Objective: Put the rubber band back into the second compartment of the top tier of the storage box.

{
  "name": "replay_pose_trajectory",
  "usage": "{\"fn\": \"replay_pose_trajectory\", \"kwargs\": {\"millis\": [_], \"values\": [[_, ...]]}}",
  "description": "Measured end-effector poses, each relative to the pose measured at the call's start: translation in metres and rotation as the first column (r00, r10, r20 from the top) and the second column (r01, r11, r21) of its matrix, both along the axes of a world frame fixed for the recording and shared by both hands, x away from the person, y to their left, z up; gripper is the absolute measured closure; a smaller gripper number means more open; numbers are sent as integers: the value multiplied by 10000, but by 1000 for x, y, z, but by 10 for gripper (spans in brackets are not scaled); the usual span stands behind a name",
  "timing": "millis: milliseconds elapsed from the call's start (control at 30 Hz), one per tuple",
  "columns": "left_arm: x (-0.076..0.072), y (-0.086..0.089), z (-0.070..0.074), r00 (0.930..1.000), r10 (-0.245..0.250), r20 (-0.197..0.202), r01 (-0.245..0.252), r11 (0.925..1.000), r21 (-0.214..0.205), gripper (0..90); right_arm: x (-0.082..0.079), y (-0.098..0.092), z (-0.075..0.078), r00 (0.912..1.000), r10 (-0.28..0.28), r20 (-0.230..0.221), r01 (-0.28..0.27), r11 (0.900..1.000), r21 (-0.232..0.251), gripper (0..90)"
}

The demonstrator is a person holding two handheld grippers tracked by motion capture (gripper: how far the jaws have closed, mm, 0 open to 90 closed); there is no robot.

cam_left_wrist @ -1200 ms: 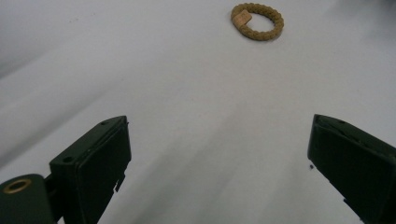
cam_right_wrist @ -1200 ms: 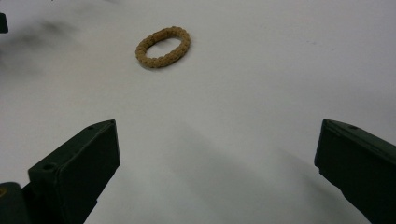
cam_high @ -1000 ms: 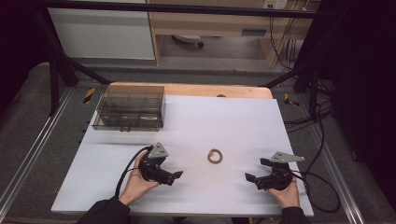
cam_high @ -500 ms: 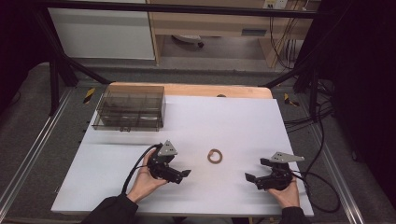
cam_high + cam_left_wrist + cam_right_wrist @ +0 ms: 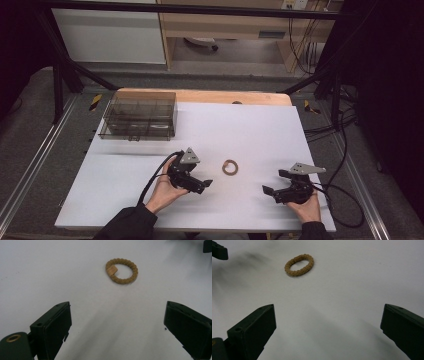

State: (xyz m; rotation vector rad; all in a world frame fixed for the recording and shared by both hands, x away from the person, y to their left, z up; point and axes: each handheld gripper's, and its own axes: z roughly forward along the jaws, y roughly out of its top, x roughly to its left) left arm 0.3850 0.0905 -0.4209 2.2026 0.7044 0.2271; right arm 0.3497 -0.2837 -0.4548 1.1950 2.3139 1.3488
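The left tool has slid closer to the braided ring — jaws spread, nothing held — lining up a pickup; right tool waits, open.

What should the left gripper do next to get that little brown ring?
Probably ease the left gripper forward a little more toward the braided ring. Its jaws stand wide open, and the ring lies flat on the white table ahead of them, not yet between them. The right gripper sits farther away.

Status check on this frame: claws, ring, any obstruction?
Left claw open, aimed at braided ring. Right claw open, farther off. Ring flat on table, untouched. Path clear.
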Motion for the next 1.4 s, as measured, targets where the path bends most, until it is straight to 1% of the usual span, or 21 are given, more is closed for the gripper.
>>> {"fn": "replay_pose_trajectory", "kwargs": {"millis": [33, 133, 167, 200, 233, 600, 667, 800, 900, 967, 1000, 1167, 1200, 1267, 1400], "values": [[1, -4, 0, 10000, -22, -18, 22, 10000, -9, 75, 0, 0, 0, 10000, -10, 21, 10, 10000, 5, 7], [1, -9, 0, 10000, -68, 14, 68, 10000, 17, 83, 0, 0, 0, 10000, 2, 8, -2, 10000, -3, 7], [2, -14, 0, 9999, -150, 15, 150, 9999, 61, 86, 0, 0, 0, 10000, 4, 5, -4, 10000, -6, 7], [2, -14, 0, 9999, -150, 15, 150, 9999, 61, 87, 0, 0, 0, 10000, -6, 9, 6, 10000, 5, 7], [3, -18, -1, 9999, -154, 9, 154, 9998, 100, 90, 0, 0, 0, 10000, 2, 0, -2, 10000, -2, 7], [7, -37, -2, 9996, -282, -73, 284, 9994, 205, 151, 0, 0, 0, 10000, 17, 5, -17, 10000, 4, 7], [8, -40, -2, 9994, -332, -72, 334, 9991, 278, 156, 0, 0, 0, 10000, 9, -16, -9, 10000, 17, 7], [10, -45, -2, 9996, -281, -59, 283, 9994, 219, 187, 0, 0, 0, 10000, 9, -14, -9, 10000, 18, 7], [11, -52, -2, 9995, -309, -29, 309, 9994, 150, 228, 0, 0, 0, 10000, 18, -9, -18, 10000, 3, 7], [11, -54, -2, 9995, -319, -52, 320, 9993, 179, 247, 0, 0, 0, 10000, 22, 1, -22, 10000, 4, 7], [11, -57, -2, 9994, -353, -51, 354, 9991, 214, 247, 0, 0, 0, 10000, 25, -5, -25, 10000, 6, 7], [12, -68, -4, 9987, -509, -58, 510, 9983, 299, 311, 0, 0, 0, 10000, 32, -4, -32, 10000, 14, 7], [12, -70, -4, 9986, -523, -63, 525, 9981, 326, 311, 0, 0, 0, 10000, 32, -4, -32, 10000, 14, 7], [13, -76, -5, 9986, -524, -76, 527, 9981, 320, 351, 0, 0, 0, 10000, 35, -5, -35, 10000, 14, 7], [15, -81, -6, 9987, -508, -105, 512, 9980, 369, 408, 0, 0, 0, 10000, 36, 6, -36, 10000, 19, 7]]}}
